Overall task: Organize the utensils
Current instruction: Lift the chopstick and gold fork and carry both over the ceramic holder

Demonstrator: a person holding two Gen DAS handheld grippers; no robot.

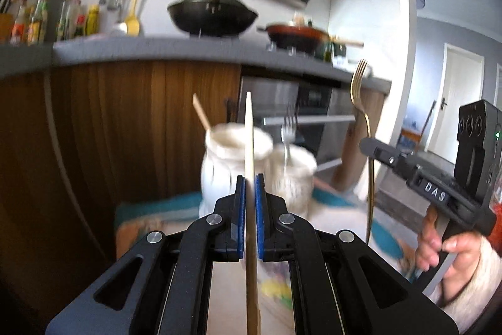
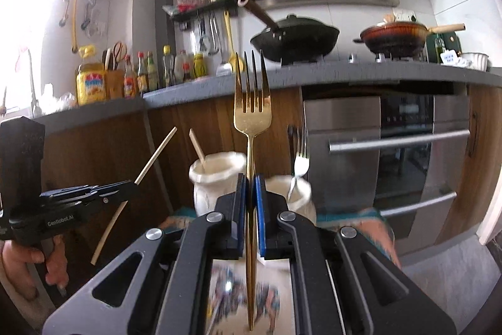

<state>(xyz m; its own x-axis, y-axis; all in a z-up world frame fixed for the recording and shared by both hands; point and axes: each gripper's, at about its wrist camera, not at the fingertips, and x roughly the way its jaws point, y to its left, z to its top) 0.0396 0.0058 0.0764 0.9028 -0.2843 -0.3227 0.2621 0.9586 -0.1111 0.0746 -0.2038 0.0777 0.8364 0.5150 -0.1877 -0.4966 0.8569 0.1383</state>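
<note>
My left gripper (image 1: 250, 178) is shut on a wooden chopstick (image 1: 249, 134) that stands upright, above and in front of the left white jar (image 1: 219, 171). That jar holds another wooden stick (image 1: 200, 115). The right white jar (image 1: 295, 178) holds a silver fork (image 1: 288, 131). My right gripper (image 2: 250, 178) is shut on a gold fork (image 2: 252, 102), tines up, in front of the two jars (image 2: 216, 178) (image 2: 298, 193). In the left wrist view the right gripper (image 1: 370, 146) shows at right with the gold fork (image 1: 359, 90). In the right wrist view the left gripper (image 2: 131, 186) shows at left with the chopstick (image 2: 155, 156).
The jars stand on a patterned mat (image 1: 150, 209) on a low table. Behind is a wood-fronted kitchen counter (image 2: 313, 74) with a black wok (image 2: 295, 41), a red pan (image 2: 395, 36), sauce bottles (image 2: 141, 74) and an oven (image 2: 392, 140) below.
</note>
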